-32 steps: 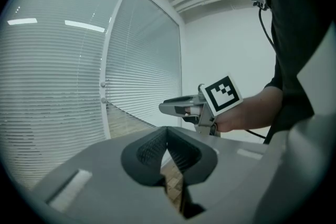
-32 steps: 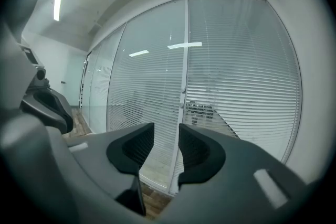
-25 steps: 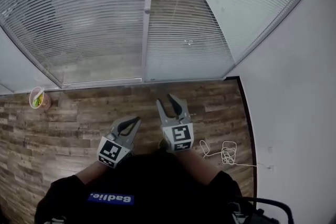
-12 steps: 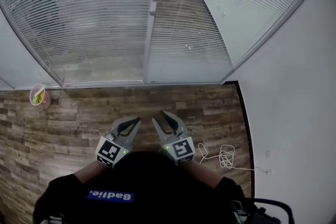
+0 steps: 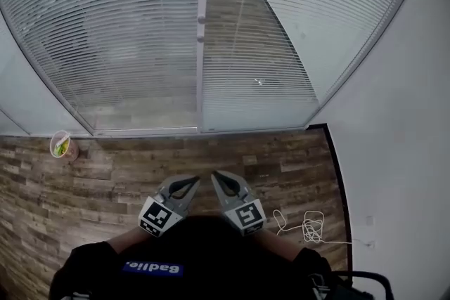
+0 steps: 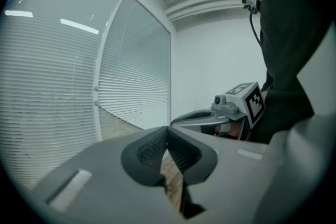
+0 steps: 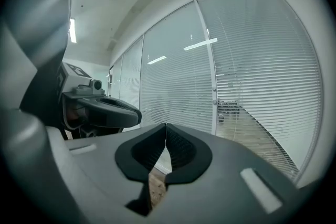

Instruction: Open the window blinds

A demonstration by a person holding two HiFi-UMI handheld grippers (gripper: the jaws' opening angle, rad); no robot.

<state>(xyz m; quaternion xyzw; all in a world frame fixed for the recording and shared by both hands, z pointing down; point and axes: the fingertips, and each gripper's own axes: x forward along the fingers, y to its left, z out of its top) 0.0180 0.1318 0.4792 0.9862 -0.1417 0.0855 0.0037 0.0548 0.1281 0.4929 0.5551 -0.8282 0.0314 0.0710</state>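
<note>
Cut off above: white slatted window blinds [image 5: 126, 31]. Side by side, near level: grey left gripper [image 5: 195, 180] pinched empty, grey right gripper [image 5: 214, 174] just closed, empty.

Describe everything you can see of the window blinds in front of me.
The window blinds are thin, pale horizontal slats, metallic-looking, hanging fully lowered in panels either side of a white vertical post that carries two small knobs. They reach down to the sill at the wood-look floor. The slats are angled enough that flooring beyond shows faintly through. Nothing touches them.
</note>
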